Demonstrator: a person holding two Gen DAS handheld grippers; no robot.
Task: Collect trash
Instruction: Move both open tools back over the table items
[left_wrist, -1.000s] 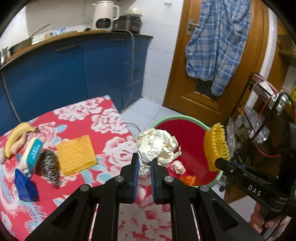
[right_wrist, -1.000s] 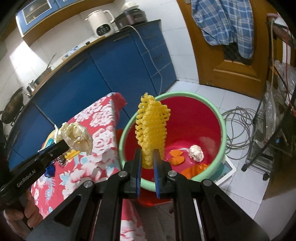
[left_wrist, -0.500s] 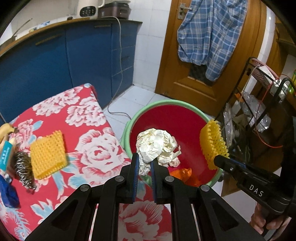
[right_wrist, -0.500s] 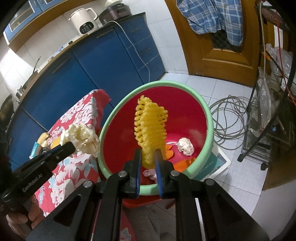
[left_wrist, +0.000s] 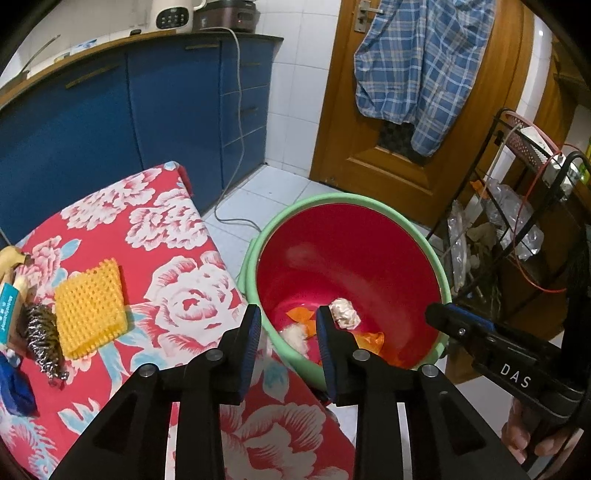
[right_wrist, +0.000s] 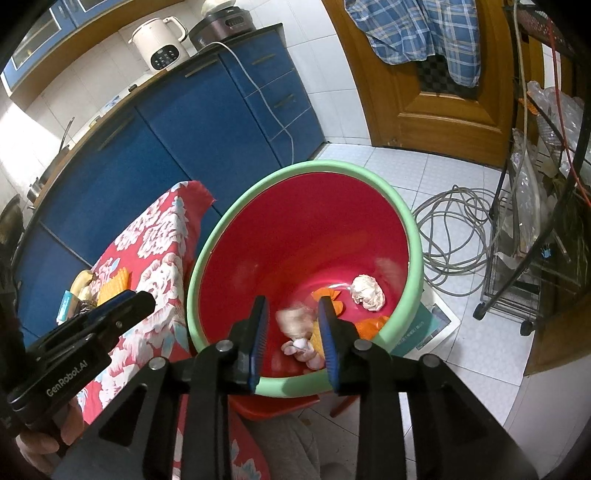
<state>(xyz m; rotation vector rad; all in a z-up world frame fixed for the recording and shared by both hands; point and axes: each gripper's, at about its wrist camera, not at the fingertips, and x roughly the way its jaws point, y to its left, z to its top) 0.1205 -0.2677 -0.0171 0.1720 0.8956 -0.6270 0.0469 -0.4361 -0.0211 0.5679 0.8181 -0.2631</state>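
A red bucket with a green rim (left_wrist: 354, 199) (right_wrist: 306, 168) stands on the floor beside the table. My left gripper (left_wrist: 288, 332) is open and empty over the bucket's near rim. My right gripper (right_wrist: 291, 325) is open and empty above the bucket. Inside lie a white paper ball (left_wrist: 344, 313) (right_wrist: 367, 293), orange scraps (left_wrist: 299, 314) (right_wrist: 327, 295), and the blurred crumpled paper (right_wrist: 291, 321) and yellow foam net (right_wrist: 317, 338) dropping in. A yellow mesh pad (left_wrist: 90, 308) lies on the table.
The floral red tablecloth (left_wrist: 166, 236) also carries a steel scourer (left_wrist: 40, 334), a blue cloth (left_wrist: 14, 384), a teal packet (left_wrist: 7, 308) and a banana (left_wrist: 9, 256). Blue cabinets, a wooden door, a wire rack (right_wrist: 535, 221) and a coiled cable (right_wrist: 454, 236) surround the bucket.
Both grippers opened over the bucket. The crumpled paper left my left gripper and the yellow foam net left my right gripper; both fall into the bucket.
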